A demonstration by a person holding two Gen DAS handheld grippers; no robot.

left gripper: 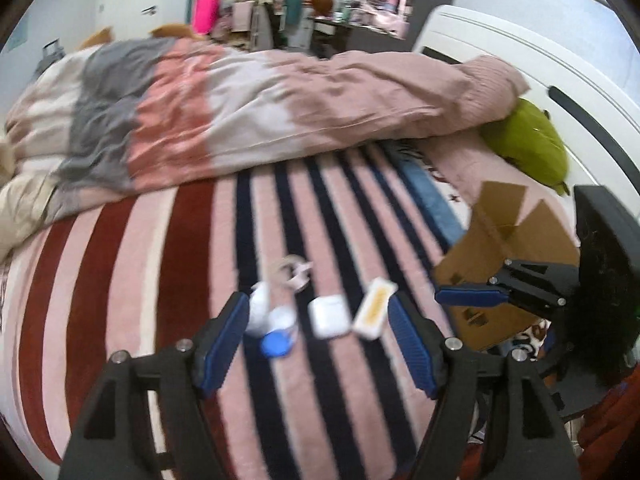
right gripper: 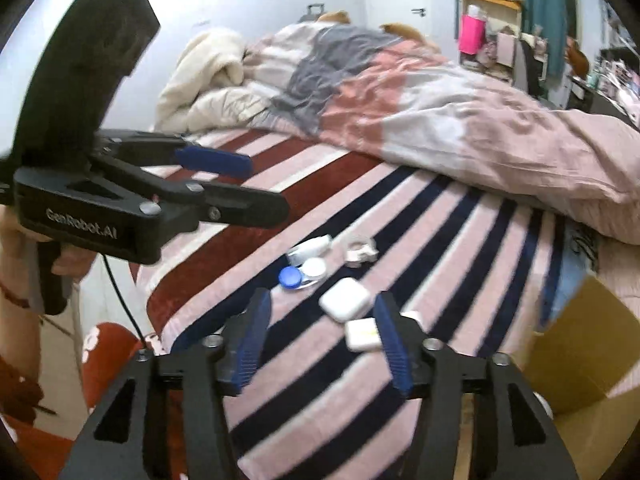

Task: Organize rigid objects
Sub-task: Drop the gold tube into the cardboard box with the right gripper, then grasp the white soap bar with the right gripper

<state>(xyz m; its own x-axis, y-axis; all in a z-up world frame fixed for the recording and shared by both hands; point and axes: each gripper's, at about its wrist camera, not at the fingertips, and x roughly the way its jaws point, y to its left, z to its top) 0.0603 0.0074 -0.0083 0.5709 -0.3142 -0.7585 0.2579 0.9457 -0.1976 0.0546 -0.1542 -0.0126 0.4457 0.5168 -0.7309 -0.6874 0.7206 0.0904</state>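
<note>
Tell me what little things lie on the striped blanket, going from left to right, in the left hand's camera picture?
Small white squeeze bottle → round blue plastic cap → white rounded-square plastic case → flat white rectangular box with a yellow label → open brown cardboard box at the blanket's right edge.

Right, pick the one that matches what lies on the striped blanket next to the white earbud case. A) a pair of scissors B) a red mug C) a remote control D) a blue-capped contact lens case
D: the contact lens case, with one blue cap and one white, lies on the striped blanket just left of the white earbud case in the right wrist view.
</note>
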